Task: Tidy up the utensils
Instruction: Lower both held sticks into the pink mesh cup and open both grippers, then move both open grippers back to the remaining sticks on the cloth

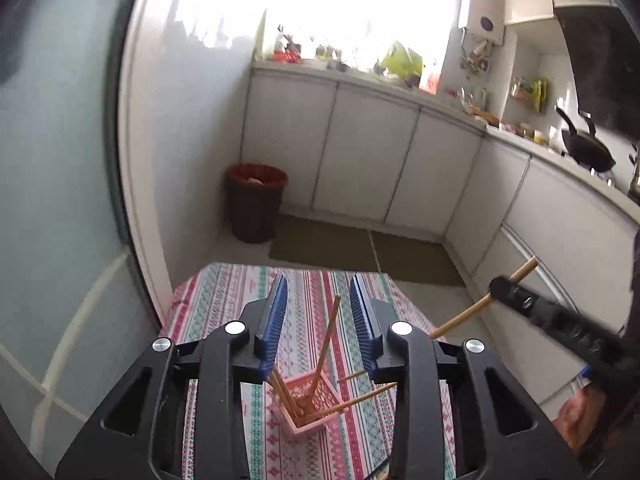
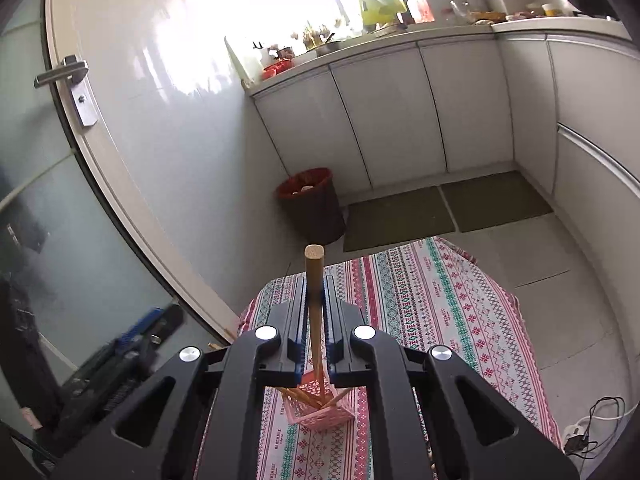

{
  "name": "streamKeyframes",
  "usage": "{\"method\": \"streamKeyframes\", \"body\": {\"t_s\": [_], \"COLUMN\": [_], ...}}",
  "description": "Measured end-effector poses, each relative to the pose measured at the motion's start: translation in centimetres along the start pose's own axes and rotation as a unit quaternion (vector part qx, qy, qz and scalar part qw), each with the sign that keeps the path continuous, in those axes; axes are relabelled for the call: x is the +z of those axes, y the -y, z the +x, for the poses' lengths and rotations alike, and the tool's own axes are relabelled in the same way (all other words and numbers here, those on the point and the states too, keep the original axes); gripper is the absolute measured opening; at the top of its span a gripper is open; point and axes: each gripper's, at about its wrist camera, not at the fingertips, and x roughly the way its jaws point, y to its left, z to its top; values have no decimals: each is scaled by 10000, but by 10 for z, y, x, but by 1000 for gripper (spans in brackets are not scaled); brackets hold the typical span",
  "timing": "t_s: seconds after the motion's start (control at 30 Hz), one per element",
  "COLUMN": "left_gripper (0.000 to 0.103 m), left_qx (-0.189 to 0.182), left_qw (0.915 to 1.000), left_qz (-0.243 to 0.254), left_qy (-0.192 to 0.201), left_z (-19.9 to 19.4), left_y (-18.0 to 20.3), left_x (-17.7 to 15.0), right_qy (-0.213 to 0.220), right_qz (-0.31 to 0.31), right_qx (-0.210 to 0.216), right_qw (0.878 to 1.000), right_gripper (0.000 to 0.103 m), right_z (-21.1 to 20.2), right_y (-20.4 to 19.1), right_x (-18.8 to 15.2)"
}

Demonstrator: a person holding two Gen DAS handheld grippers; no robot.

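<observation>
Right hand-held gripper (image 2: pixel 315 308) clamped on one wooden chopstick (image 2: pixel 313 280), raised above pink basket (image 2: pixel 320 412) on the table (image 2: pixel 440 300). Left hand-held gripper (image 1: pixel 319 320) spread apart, holding nothing, directly over the basket. More chopsticks (image 1: pixel 326 344) lean inside basket.

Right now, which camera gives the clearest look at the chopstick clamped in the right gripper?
The left wrist view. It shows the held chopstick side-on, crossing the right gripper with both ends free. The right wrist view sees the chopstick end-on between its shut blue pads, foreshortened, its tip over the pink basket.
</observation>
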Motion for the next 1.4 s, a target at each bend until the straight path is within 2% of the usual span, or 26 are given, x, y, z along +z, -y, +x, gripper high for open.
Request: {"method": "streamKeyframes", "body": {"t_s": [0.13, 0.33, 0.4, 0.43, 0.47, 0.73, 1.03, 1.13, 1.23, 1.27, 1.4], "left_gripper": [37, 38, 38, 38, 38, 47, 62, 71, 84, 89, 96], "left_qx": [66, 164, 211, 236, 252, 317, 267, 238, 237, 233, 174], "left_qw": [9998, 9997, 9997, 9996, 9996, 9995, 9993, 9990, 9983, 9981, 9971], "left_qz": [-107, -145, -123, -124, -131, -73, 191, 308, 466, 505, 695], "left_qy": [137, 92, 61, 50, 36, 22, 156, 220, 262, 264, 257], "left_z": [-13, -12, -12, -11, -10, -12, -26, -31, -33, -33, -32], "left_y": [-9, -14, -15, -16, -16, -14, 4, 13, 24, 26, 41], "left_x": [5, 9, 9, 9, 9, 7, 3, 1, -3, -4, -10], "right_qy": [-78, -231, -221, -246, -215, -199, 62, 206, 338, 345, 265], "right_qz": [-98, -209, -254, -223, -144, -185, -331, -466, -518, -541, -647], "right_qx": [-7, -38, 9, 15, 57, -218, -577, -794, -1053, -1125, -1478], "right_qw": [9999, 9995, 9994, 9994, 9996, 9994, 9978, 9955, 9925, 9916, 9865], "right_gripper": [8, 8, 18, 47, 64, 66, 78, 82, 94, 95, 96], "right_z": [9, 31, 38, 41, 43, 39, 4, -10, -24, -26, -36], "right_y": [-7, -13, -14, -13, -11, -1, 12, 15, 23, 26, 46], "right_x": [-6, -14, -17, -18, -19, -18, -21, -24, -28, -29, -38]}}
